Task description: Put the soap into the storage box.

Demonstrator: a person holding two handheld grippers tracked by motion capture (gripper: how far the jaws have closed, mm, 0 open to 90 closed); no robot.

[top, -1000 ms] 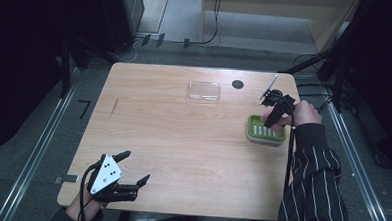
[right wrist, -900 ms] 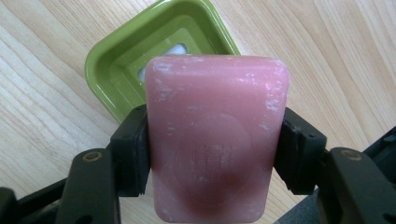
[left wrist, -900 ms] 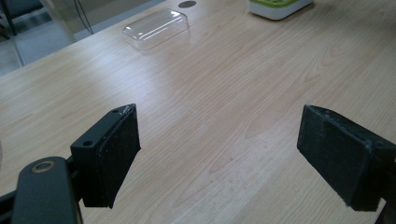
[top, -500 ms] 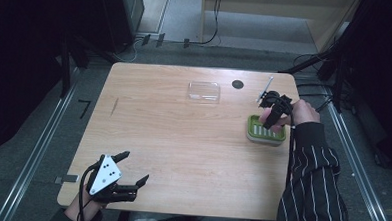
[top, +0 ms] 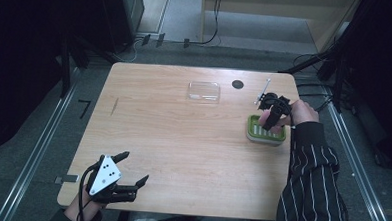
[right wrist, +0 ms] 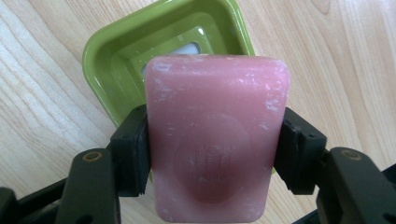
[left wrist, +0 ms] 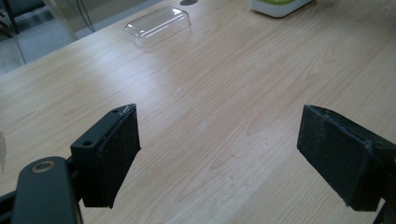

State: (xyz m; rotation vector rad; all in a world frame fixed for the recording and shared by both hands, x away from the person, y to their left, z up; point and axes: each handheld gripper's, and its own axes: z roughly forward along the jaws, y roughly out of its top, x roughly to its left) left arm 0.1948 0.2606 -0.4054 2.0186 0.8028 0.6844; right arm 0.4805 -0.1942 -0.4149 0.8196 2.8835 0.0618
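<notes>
The left gripper (top: 131,173) rests at the near left corner of the light wooden table (top: 172,139), jaws spread wide with nothing between them. At the far right, the right gripper (right wrist: 212,149) clamps a pink rectangular soap bar (right wrist: 215,140), its embossed stamp unreadable, above the green plastic soap dish (right wrist: 121,60). Beyond lies a clear plastic lid (top: 204,91).

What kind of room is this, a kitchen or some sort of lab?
Probably a lab or recording workspace, not a kitchen: a bare wooden table stands among dark equipment racks, cables trail over the floor, and a person works with a hand-held claw.
</notes>
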